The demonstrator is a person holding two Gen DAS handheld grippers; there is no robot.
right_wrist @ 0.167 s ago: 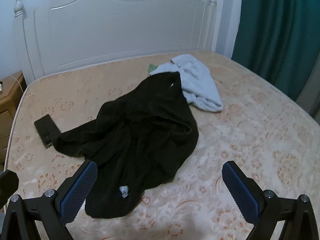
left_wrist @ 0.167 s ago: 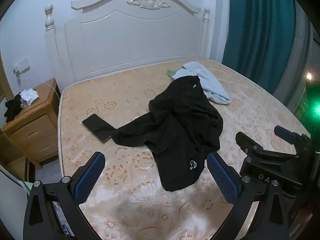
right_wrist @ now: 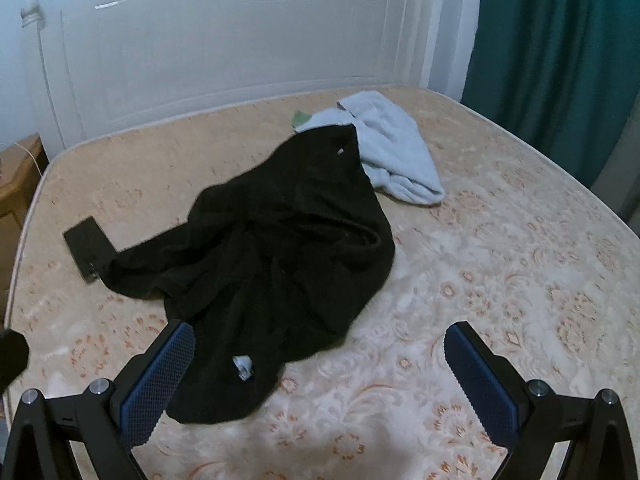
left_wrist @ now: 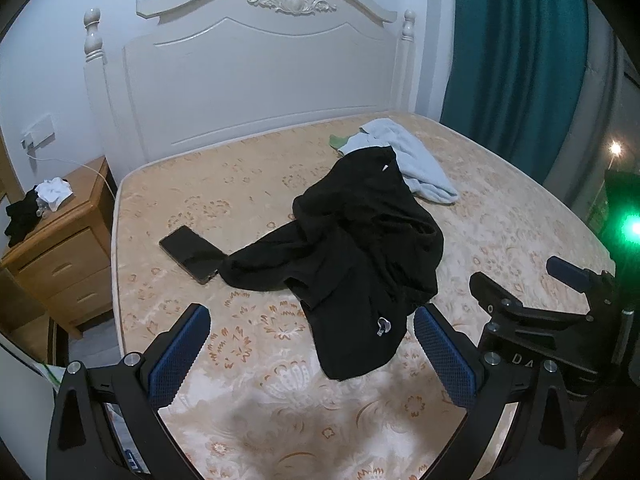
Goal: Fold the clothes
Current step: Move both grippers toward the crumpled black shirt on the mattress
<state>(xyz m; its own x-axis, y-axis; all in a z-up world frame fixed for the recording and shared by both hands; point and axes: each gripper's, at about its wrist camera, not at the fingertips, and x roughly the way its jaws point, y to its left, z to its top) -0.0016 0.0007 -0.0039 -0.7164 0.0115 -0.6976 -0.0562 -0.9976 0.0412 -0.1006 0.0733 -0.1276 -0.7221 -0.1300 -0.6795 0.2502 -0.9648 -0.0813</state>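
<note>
Nothing moved; mattress (left_wrist: 248,184), curtain (left_wrist: 516,60).

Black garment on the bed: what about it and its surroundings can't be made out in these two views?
- Black garment: crumpled, dark folds; type unreadable in both views.
- Phone: one corner under the garment's sleeve.
- Blue cloth: near edge covered by the garment.
- Green item: mostly hidden behind the blue cloth.
- White tag: too small to read.

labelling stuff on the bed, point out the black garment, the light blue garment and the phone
black garment (left_wrist: 360,240), left wrist view, middle of the crumpled body
light blue garment (left_wrist: 416,160), left wrist view, its centre
phone (left_wrist: 188,250), left wrist view, dark screen
</note>
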